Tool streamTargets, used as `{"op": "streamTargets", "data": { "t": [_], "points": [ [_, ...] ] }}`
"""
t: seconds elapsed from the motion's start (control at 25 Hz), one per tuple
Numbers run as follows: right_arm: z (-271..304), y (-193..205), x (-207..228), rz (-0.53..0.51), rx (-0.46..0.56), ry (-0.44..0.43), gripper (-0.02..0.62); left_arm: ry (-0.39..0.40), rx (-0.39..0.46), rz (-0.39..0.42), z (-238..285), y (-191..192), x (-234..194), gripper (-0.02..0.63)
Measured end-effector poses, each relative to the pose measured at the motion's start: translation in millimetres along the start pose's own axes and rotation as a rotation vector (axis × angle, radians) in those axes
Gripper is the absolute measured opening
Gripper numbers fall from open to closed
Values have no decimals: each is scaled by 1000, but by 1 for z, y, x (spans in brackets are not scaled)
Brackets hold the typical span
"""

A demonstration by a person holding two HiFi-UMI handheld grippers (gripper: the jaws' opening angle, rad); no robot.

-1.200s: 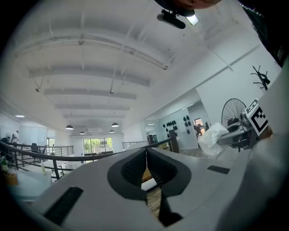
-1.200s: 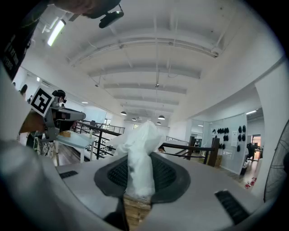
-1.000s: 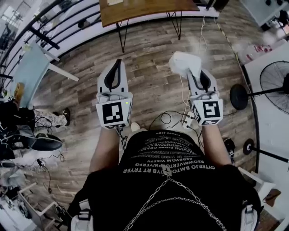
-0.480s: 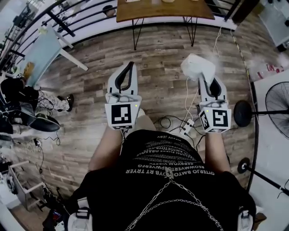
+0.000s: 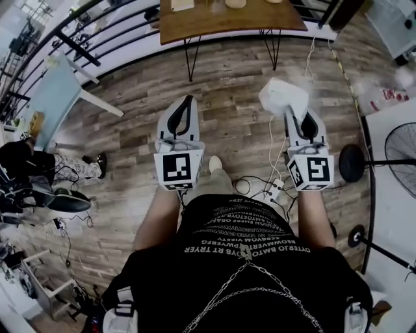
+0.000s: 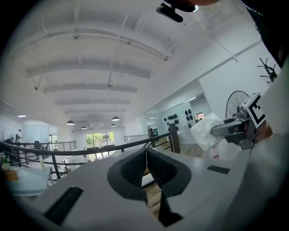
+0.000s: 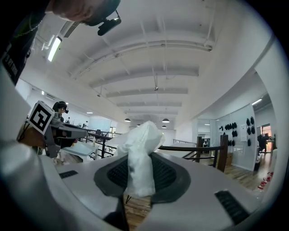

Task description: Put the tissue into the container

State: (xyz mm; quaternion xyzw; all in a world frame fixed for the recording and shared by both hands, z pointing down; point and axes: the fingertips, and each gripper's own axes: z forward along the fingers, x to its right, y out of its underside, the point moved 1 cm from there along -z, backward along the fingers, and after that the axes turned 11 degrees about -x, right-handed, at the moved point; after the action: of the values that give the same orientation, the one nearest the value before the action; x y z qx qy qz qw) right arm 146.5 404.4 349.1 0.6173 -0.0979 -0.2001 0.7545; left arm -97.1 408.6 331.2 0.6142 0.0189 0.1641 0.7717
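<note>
A white crumpled tissue (image 5: 283,97) sticks out past the tip of my right gripper (image 5: 294,118), held over the wooden floor; in the right gripper view the tissue (image 7: 140,155) is pinched between the dark pads. The right gripper is shut on it. My left gripper (image 5: 182,112) is level with it to the left, its jaws closed together with nothing between them (image 6: 145,168). From the left gripper view the tissue (image 6: 205,132) and right gripper (image 6: 237,127) show at the right. No container is clearly in view.
A wooden table (image 5: 224,16) on black legs stands ahead, with a black railing (image 5: 97,45) to its left. A pale blue table (image 5: 45,97) is at the left. A standing fan (image 5: 393,143) and its base (image 5: 351,162) are at the right. Cables and a power strip (image 5: 273,190) lie on the floor.
The view has shifted, bringing the wooden table closer. Both grippers keep their places relative to the person, and the tissue stays in the right gripper.
</note>
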Motion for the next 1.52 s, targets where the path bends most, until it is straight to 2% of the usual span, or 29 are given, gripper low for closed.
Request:
{"op": "streamTargets", "data": {
  "t": [0.44, 0.6, 0.8, 1.04, 1.2, 1.36, 1.52],
  "points": [
    [101, -22, 8, 28, -57, 17, 109, 82, -12, -17, 104, 3, -55, 29],
    [120, -34, 14, 52, -54, 41, 108, 108, 7, -6, 126, -6, -70, 29],
    [121, -44, 22, 67, -59, 85, 109, 100, 9, -38, 140, -12, -87, 29],
    [129, -56, 36, 42, -46, 107, 109, 134, -4, -15, 155, -12, -91, 29],
    [148, -48, 51, 26, -56, 141, 109, 141, -15, 7, 178, -11, -90, 29],
    [174, -34, 57, 43, -79, 100, 107, 173, -20, -22, 195, -12, -89, 29],
    [210, -34, 76, 32, -86, 89, 109, 170, -40, -22, 227, -15, -92, 29]
  ]
}}
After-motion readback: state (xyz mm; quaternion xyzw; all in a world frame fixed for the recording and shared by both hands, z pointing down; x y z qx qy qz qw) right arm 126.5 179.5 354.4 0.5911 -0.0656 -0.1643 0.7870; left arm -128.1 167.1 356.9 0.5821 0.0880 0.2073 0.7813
